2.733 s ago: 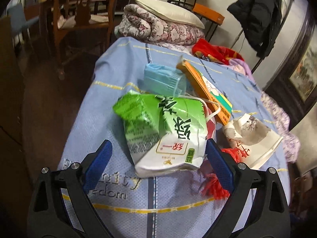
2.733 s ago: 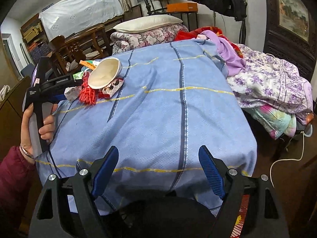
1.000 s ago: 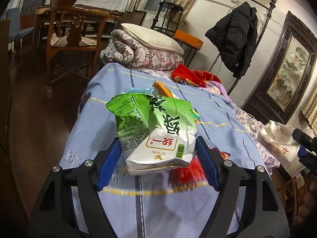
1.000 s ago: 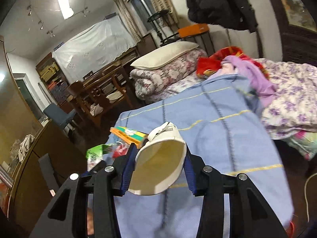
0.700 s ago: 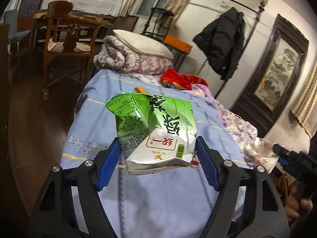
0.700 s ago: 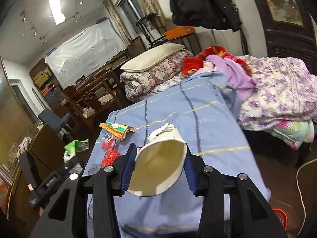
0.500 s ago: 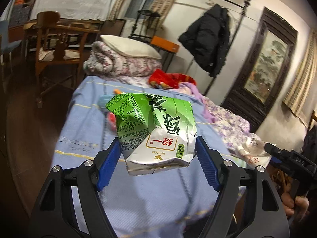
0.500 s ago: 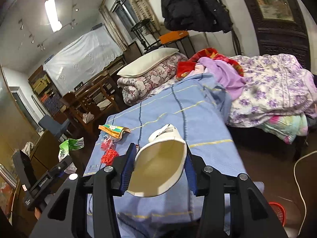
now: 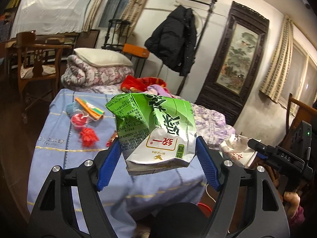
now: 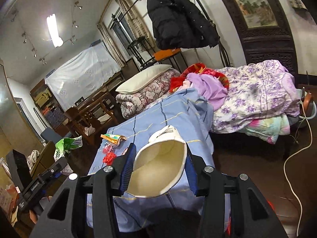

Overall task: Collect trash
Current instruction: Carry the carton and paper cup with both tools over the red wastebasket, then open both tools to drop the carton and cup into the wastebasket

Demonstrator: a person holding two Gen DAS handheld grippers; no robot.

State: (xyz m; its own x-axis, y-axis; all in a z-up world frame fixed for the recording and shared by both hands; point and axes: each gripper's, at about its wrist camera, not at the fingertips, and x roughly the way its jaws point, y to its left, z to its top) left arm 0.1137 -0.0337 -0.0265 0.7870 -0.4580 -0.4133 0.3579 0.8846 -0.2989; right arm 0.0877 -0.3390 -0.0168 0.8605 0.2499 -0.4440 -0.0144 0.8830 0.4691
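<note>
My left gripper (image 9: 158, 162) is shut on a crumpled green and white drink carton (image 9: 156, 132) and holds it in the air off the end of the blue bed (image 9: 59, 154). My right gripper (image 10: 160, 170) is shut on a squashed white paper cup (image 10: 158, 170), its mouth facing the camera. The cup also shows in the left wrist view (image 9: 235, 148), and the carton in the right wrist view (image 10: 65, 144). On the bed lie an orange packet (image 9: 89, 107), a clear cup with red contents (image 9: 79, 119) and a red tassel (image 9: 88, 136).
A folded quilt with a pillow (image 9: 99, 67) lies at the bed's far end. Purple floral bedding (image 10: 257, 93) is heaped to the right. A wooden chair (image 9: 37, 59) stands at left. A white cable (image 10: 293, 158) runs on the floor. A red object (image 9: 204, 208) shows below the bed's end.
Both grippers closed on their items, lifted them off the bed and pulled back past its end. The bed now looks smaller and farther away in both views.
</note>
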